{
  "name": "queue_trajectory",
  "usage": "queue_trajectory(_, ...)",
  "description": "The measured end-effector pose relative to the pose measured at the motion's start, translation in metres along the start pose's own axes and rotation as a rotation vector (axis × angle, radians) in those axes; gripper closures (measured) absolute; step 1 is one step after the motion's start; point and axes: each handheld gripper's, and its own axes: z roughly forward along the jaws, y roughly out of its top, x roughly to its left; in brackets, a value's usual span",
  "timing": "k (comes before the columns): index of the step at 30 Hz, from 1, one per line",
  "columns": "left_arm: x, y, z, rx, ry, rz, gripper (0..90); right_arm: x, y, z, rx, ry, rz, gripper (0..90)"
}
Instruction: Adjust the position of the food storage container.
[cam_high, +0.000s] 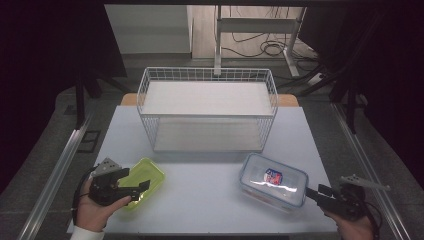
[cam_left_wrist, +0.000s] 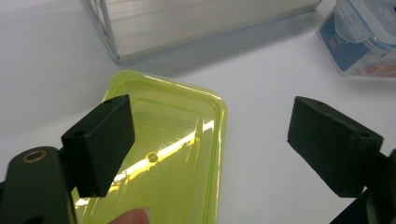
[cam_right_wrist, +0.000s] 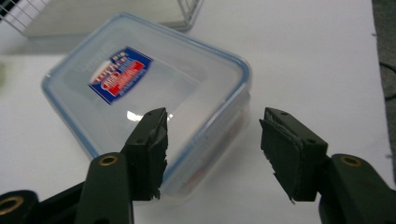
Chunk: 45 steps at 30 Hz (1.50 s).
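left hand-held gripper (cam_left_wrist: 210, 149): jaws wide, over green lid (cam_left_wrist: 173, 140) | right hand-held gripper (cam_right_wrist: 212, 149): unclenched, straddling clear box (cam_right_wrist: 140, 93) corner

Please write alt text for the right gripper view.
The right gripper holds its two black jaws open around the near corner of a clear rectangular plastic box with a blue-rimmed lid and a red-and-blue label, on a white table. A white wire basket stands behind.

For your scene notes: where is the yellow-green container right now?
In the high view the yellow-green container lies on the white table at front left, ahead of the left gripper and below the wire basket.
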Motion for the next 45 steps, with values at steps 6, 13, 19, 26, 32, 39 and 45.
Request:
queue_trajectory(6, -0.004, 0.001, 0.004, 0.012, -0.011, -0.001, 14.4, -0.002, -0.004, 0.004, 0.057, -0.055, 0.012, 51.6)
queue_trajectory(13, -0.009, 0.002, 0.009, 0.024, -0.021, 0.010, 14.4, -0.003, -0.006, 0.013, 0.126, -0.099, 0.001, 74.4)
queue_trajectory(19, -0.009, 0.002, 0.011, 0.032, -0.016, 0.013, 14.6, -0.005, -0.004, 0.017, 0.153, -0.114, 0.005, 87.3)
queue_trajectory(26, -0.015, 0.004, 0.017, 0.043, -0.025, 0.025, 14.6, -0.010, 0.008, 0.034, 0.156, -0.123, 0.047, 88.7)
queue_trajectory(32, -0.013, 0.003, 0.016, 0.041, -0.023, 0.021, 14.5, -0.011, 0.016, 0.041, 0.156, -0.157, 0.045, 88.9)
queue_trajectory(39, -0.010, 0.003, 0.013, 0.033, -0.018, 0.006, 14.5, -0.010, 0.027, 0.048, 0.155, -0.179, 0.014, 89.0)
queue_trajectory(45, -0.009, 0.003, 0.015, 0.040, -0.017, 0.011, 14.5, -0.006, 0.031, 0.054, 0.159, -0.173, -0.011, 88.9)
